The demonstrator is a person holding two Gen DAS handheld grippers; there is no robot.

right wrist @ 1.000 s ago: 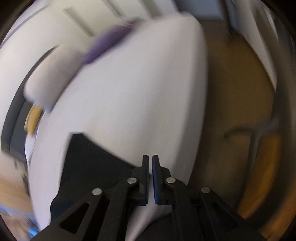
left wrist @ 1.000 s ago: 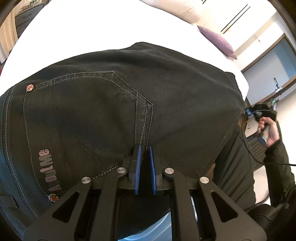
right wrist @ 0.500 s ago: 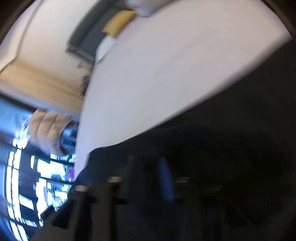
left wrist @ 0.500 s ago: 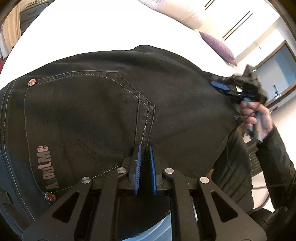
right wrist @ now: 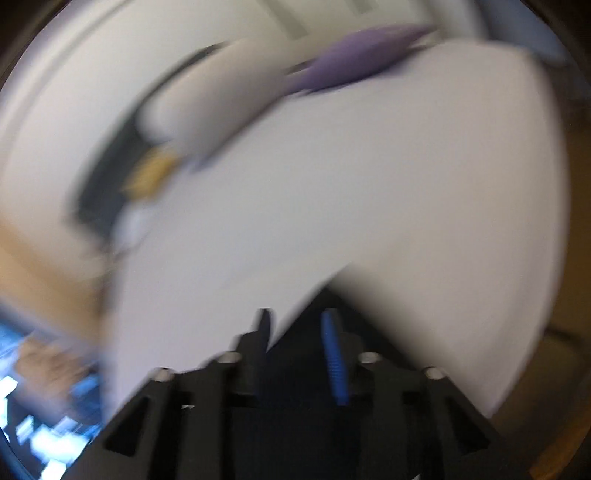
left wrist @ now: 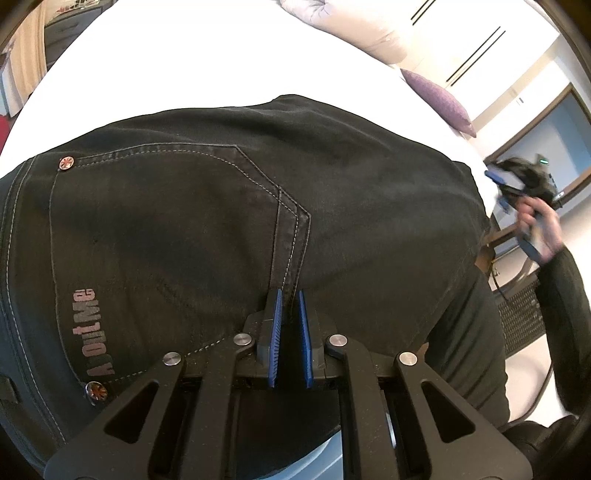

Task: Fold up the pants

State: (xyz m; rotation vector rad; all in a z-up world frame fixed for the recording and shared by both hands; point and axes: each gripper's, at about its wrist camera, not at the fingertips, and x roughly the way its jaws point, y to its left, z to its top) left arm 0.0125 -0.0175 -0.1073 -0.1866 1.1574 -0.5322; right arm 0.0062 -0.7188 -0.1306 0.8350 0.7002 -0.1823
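Note:
Black jeans (left wrist: 221,221) lie spread on a white bed (left wrist: 221,55), back pocket up. My left gripper (left wrist: 290,295) sits at their near edge, below the pocket's point, its blue pads shut on dark cloth. In the left wrist view my right gripper (left wrist: 498,188) is just off the jeans' far right edge, in a person's hand (left wrist: 543,229). The right wrist view is blurred. There my right gripper (right wrist: 299,321) has its jaws opening, and a dark corner of the jeans (right wrist: 299,350) lies low between the fingers, which do not press on it.
A purple cushion (left wrist: 439,99) and a pale pillow (left wrist: 351,26) lie at the bed's far end. The cushion (right wrist: 354,62) also shows in the right wrist view. White sheet (right wrist: 332,184) stretches beyond the jeans. A dark sleeve and a woven chair are at the right.
My right gripper swung from beside the bed onto the jeans' right edge, then drew back just off it with its jaws parted. The left gripper and the jeans stayed put.

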